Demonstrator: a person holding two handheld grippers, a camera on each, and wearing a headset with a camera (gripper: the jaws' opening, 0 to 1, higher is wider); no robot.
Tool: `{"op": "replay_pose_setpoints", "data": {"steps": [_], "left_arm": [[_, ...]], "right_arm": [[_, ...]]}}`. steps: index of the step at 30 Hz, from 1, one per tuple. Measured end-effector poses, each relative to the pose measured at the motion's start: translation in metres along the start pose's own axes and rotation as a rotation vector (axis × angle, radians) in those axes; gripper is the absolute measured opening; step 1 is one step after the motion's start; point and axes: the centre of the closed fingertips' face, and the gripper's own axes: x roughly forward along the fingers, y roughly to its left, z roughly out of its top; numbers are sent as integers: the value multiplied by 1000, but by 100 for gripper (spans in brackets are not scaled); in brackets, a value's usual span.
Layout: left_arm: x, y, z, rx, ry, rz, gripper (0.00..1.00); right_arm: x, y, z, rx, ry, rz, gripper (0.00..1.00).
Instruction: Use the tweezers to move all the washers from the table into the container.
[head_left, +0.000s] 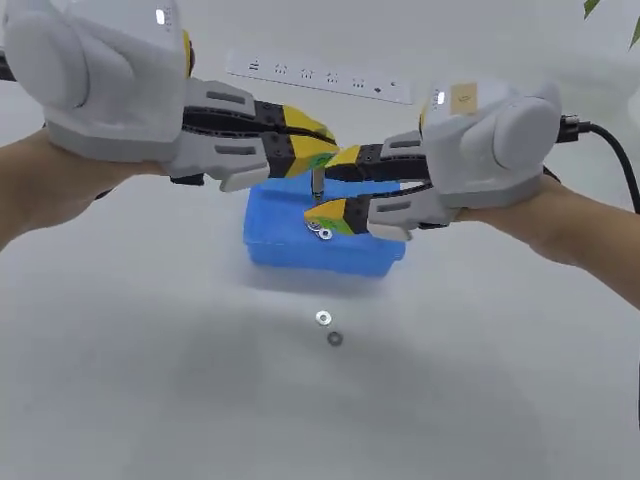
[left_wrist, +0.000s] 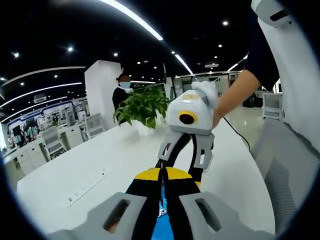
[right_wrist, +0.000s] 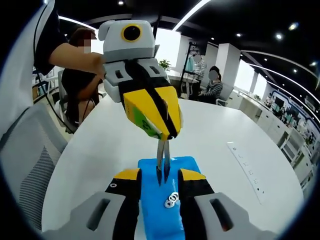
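Note:
My left gripper (head_left: 318, 150) reaches in from the left, shut on thin metal tweezers (head_left: 316, 187) that point down over a blue container (head_left: 300, 255). My right gripper (head_left: 342, 186) comes from the right, open, one jaw on each side of the tweezers. In the right gripper view the tweezers (right_wrist: 162, 160) hang from the left gripper (right_wrist: 167, 131), tips between my right gripper's (right_wrist: 160, 182) jaws, above the container (right_wrist: 150, 220). A few washers (right_wrist: 171, 199) lie inside it. Two washers lie on the white table, one (head_left: 323, 318) nearer the container, the other (head_left: 335, 339) just beyond.
A white power strip (head_left: 320, 78) lies behind the container. A black cable (head_left: 610, 150) runs off the right gripper. A potted plant (left_wrist: 142, 107) stands at the table's far end, and people sit or stand beyond it.

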Motion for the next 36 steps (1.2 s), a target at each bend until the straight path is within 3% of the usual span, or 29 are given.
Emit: {"op": "replay_pose_setpoints", "data": {"steps": [9,11,18,23,29,32,36], "left_arm": [[-15,-4,5,21,2,3,5],[-19,3,-1,24,2,0,5],[-26,-14,-2,27,1,-4,5],[-25,-38,-2,17,8,-31,5],[-29,-51,-8,7,17,-40,5],[-26,-60,-12,14,19,-47,5],[-20,-71,-21,18,40,-71,5]], "right_arm": [[-18,13,6,2,-18,-26,42],[-25,16,6,10,-24,-39,45],[-47,36,11,38,-78,-94,65],[-56,61,-1,115,-92,-103,73],[-66,84,-24,159,-67,-111,79],[-72,92,-42,207,-13,-125,85],[-78,105,-51,216,-17,-122,86]]}}
